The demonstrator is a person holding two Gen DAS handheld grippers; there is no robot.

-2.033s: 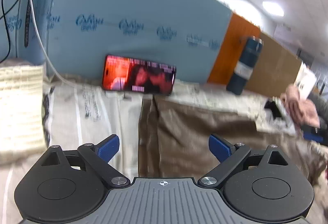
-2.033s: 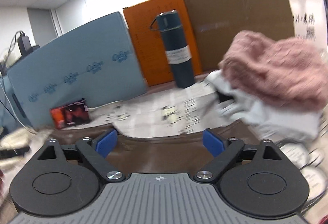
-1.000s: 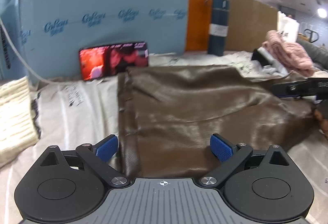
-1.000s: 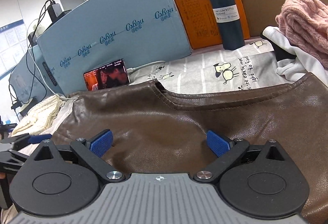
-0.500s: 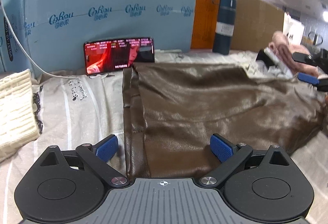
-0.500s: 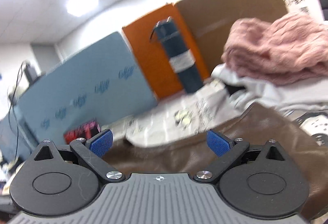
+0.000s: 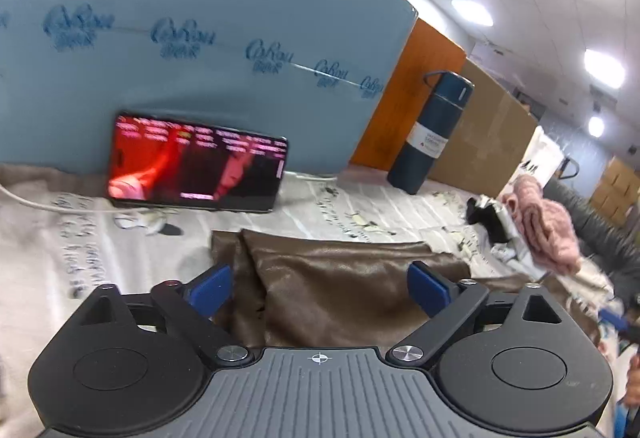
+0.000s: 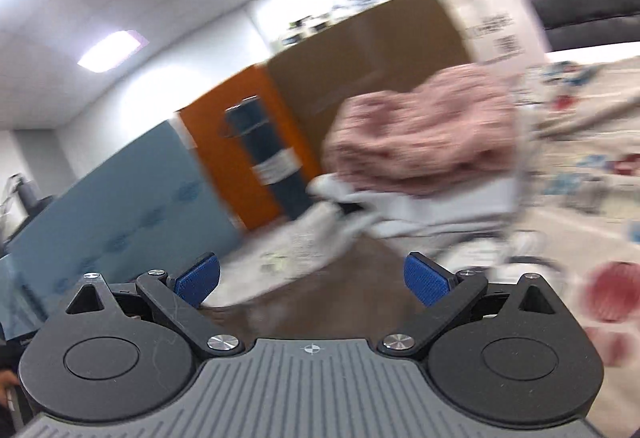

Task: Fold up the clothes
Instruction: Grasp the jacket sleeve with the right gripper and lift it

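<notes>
**Both jaws apart over the brown garment**

The left gripper (image 7: 318,288) has its jaws spread wide and closing — the brown leather-look garment (image 7: 340,290) lies between and below the blue pads (image 7: 210,288), but they do not press on it. The garment's folded left edge runs just inside the left pad, and its far hem lies straight across the printed cloth (image 7: 60,246) that covers the surface. Beyond that hem, a phone (image 7: 196,167) with a lit red screen leans against the pale blue board (image 7: 200,17) at the far edge; to its right stand an orange panel (image 7: 412,97) and a dark blue vacuum bottle (image 7: 432,133).

The right gripper (image 8: 312,280) also stands released, its jaws wide with nothing clamped. In this blurred view a strip of the brown garment shows low between the pads, with the printed cloth past it. Ahead and to the right, a pink knit (image 8: 424,133) sits heaped on white clothing (image 8: 440,205) — near the bottle, toward the far right of the surface.
</notes>
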